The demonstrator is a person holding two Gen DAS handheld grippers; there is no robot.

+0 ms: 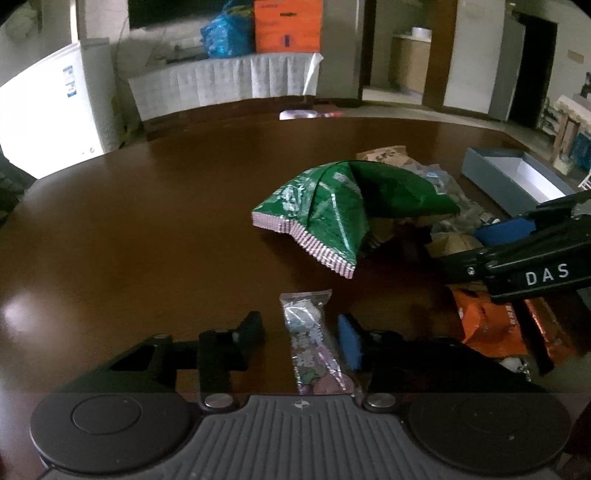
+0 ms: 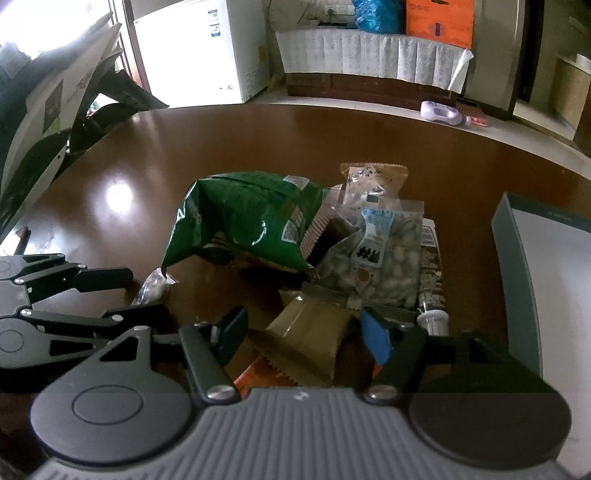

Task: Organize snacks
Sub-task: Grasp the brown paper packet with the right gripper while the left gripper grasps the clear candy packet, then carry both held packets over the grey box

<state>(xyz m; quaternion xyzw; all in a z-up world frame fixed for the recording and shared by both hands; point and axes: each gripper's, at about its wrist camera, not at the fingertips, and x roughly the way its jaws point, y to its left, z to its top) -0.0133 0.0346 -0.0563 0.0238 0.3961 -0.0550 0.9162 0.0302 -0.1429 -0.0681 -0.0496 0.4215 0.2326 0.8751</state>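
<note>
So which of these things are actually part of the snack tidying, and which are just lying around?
Part of the job:
- green bag
- clear candy packet between the left gripper's fingers
- tan packet between the right gripper's fingers
- clear peanut bag
- orange packet
- grey box, probably their container

Just lying about:
- white bottle
- orange carton
- blue plastic bag

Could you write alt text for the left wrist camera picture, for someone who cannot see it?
The left gripper straddles a slim clear snack packet on a brown table, its fingers not visibly touching it. Beyond lies a green bag; at right, the other gripper over more snacks.
</note>
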